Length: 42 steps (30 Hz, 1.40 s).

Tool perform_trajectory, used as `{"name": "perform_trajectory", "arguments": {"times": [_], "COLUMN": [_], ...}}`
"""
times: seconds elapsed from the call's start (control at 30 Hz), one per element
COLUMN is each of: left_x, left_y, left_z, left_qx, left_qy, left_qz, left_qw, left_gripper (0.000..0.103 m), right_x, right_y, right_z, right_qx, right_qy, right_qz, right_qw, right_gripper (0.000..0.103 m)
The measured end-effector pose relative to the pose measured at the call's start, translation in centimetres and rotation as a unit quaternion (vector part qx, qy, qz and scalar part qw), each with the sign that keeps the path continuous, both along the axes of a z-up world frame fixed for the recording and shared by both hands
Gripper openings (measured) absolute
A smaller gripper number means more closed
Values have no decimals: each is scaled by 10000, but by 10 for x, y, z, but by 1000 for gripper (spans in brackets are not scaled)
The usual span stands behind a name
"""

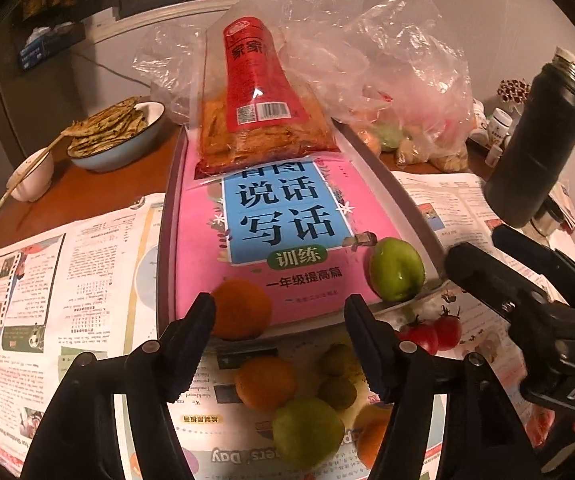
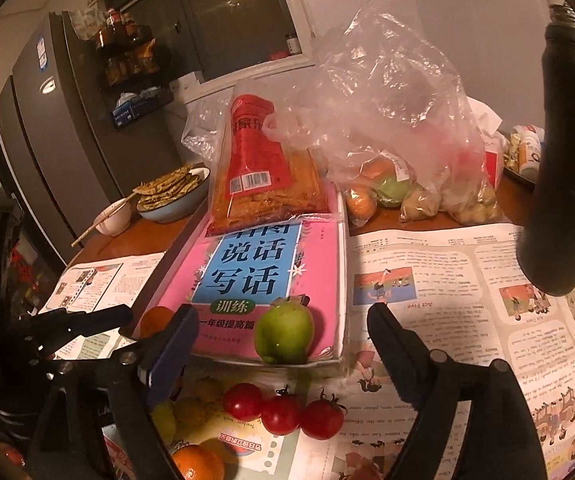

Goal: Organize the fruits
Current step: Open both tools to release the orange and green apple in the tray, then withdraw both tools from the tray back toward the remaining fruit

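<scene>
Dim warm indoor light, dark vignetted corners, strong fisheye bending

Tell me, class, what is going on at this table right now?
A person is sorting fruit with two hand-held grippers. Both the left gripper and the right gripper are open and hold nothing. An orange and a green fruit sit on the pink book. More oranges, green fruits and three tomatoes lie on the newspaper in front of the book, not yet sorted.

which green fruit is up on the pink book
The big green fruit at the pink book's near corner; the other green ones lie on the newspaper.
</scene>
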State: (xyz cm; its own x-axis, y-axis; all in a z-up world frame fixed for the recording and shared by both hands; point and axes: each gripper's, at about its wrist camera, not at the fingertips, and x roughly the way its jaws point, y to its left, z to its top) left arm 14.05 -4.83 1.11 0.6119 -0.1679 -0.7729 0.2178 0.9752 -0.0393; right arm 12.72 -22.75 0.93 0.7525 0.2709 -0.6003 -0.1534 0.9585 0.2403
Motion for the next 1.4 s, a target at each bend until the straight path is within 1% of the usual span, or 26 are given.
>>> {"name": "perform_trajectory", "arguments": {"times": [0.13, 0.23, 0.3, 0.37, 0.5, 0.7, 0.77, 0.93, 1.03, 1.23, 1.33, 1.4], "left_x": [1, -1, -3, -6, -10, -16, -18, -26, -31, -37, -40, -44], "left_y": [6, 11, 15, 19, 21, 24, 24, 23, 23, 29, 32, 35], "left_z": [2, 5, 7, 10, 13, 18, 20, 28, 32, 37, 41, 46], "left_qx": [3, 38, 27, -10, -20, -52, -83, -156, -107, -339, -363, -331], "left_qy": [-110, -188, -228, -274, -315, -325, -341, -422, -496, -424, -479, -587], "left_qz": [183, 304, 357, 396, 458, 440, 419, 344, 341, 296, 309, 313], "left_qw": [9998, 9994, 9991, 9988, 9985, 9985, 9985, 9984, 9981, 9981, 9977, 9972], "left_gripper": [69, 69, 70, 73, 74, 75, 75, 75, 75, 75, 76, 76], "right_x": [-5, -10, -13, -17, -20, -25, -26, -31, -34, -40, -42, -44], "right_y": [-3, -4, -2, 0, 5, 4, 3, -1, -3, -2, -3, -4], "right_z": [2, 5, 6, 7, 9, 11, 12, 16, 19, 24, 27, 29], "right_qx": [-11, 18, 24, -3, -42, -27, -22, 12, 15, -45, -20, -10], "right_qy": [-48, -117, -161, -200, -225, -277, -297, -364, -396, -447, -481, -499], "right_qz": [18, 12, 67, 112, 186, 171, 148, 94, 77, 114, 116, 106], "right_qw": [10000, 9999, 9998, 9997, 9996, 9995, 9994, 9993, 9992, 9989, 9988, 9987], "right_gripper": [88, 94, 94, 94, 94, 98, 100, 101, 101, 101, 101, 102]}}
